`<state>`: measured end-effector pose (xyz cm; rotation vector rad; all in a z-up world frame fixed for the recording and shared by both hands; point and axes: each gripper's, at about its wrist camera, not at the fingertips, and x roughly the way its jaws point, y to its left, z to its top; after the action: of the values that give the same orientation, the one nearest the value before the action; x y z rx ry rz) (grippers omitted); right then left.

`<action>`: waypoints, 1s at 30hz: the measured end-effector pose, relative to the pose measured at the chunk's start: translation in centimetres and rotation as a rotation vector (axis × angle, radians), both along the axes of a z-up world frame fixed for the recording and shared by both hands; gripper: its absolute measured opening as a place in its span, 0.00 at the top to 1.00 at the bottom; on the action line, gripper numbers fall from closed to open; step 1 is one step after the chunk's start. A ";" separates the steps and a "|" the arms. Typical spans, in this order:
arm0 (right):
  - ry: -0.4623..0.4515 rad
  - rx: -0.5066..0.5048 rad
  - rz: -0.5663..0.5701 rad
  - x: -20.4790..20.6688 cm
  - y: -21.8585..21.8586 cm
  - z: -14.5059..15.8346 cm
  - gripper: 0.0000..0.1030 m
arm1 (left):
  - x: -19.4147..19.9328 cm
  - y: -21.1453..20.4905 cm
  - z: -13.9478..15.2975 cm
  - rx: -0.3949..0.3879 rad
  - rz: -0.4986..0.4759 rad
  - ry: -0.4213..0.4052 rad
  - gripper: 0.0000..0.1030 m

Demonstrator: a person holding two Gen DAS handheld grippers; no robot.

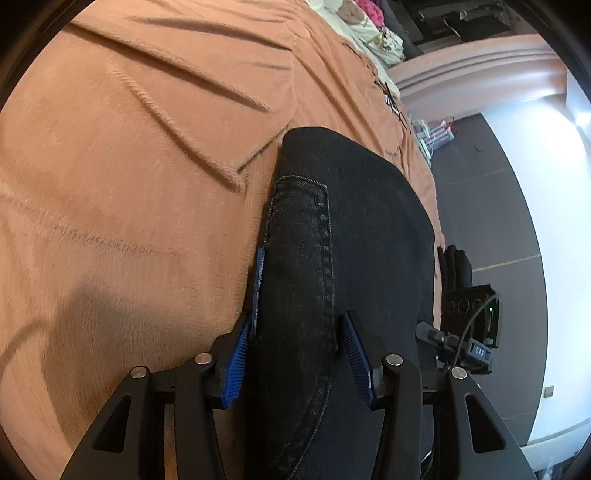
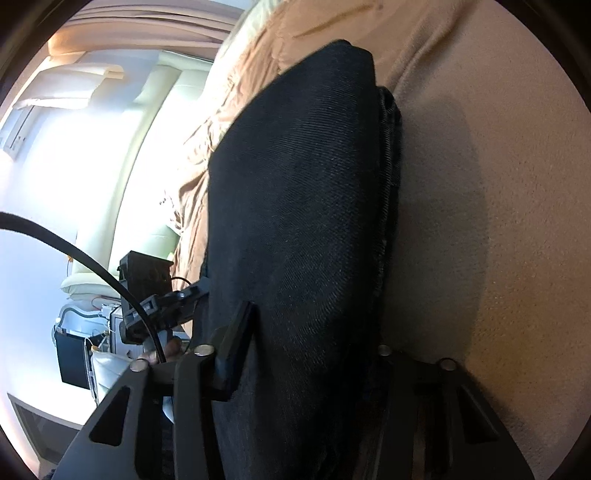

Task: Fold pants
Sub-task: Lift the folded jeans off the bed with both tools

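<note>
The black denim pants [image 1: 340, 236] lie folded on the orange-brown blanket [image 1: 129, 166] of a bed. In the left wrist view my left gripper [image 1: 301, 332] straddles the folded stack near a back pocket, its blue pads [image 1: 236, 354] pressed on both sides of the thick fabric. In the right wrist view my right gripper [image 2: 314, 332] clamps the other end of the pants [image 2: 295, 206]; the left finger [image 2: 236, 343] shows, the right one is hidden under cloth. The right gripper also shows in the left wrist view [image 1: 469, 317].
The blanket [image 2: 498, 184] has wrinkles toward the far side. The bed edge runs beside the pants, with dark floor [image 1: 487, 206] below. Pillows and clothes [image 1: 369, 29] lie at the head of the bed. A pale armchair [image 2: 122, 192] and boxes stand beyond the edge.
</note>
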<state>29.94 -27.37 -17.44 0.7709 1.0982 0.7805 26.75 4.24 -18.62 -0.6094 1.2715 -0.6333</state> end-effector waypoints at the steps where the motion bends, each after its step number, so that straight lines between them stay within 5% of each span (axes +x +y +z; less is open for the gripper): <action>1: -0.017 -0.005 -0.001 -0.2 0.0 0.3 0.70 | -0.2 -0.1 0.2 0.010 0.008 -0.007 0.58; 7: -0.098 -0.046 0.013 -1.5 0.6 3.3 0.77 | -1.4 -0.3 2.6 0.025 0.028 -0.061 0.69; 30: -0.258 -0.028 0.026 -6.0 3.1 9.7 0.78 | -5.9 4.0 10.8 -0.033 0.077 -0.220 0.72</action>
<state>23.96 -24.28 -7.75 0.6141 0.8863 0.8591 20.85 8.29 -7.85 -0.5956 1.0295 -0.6402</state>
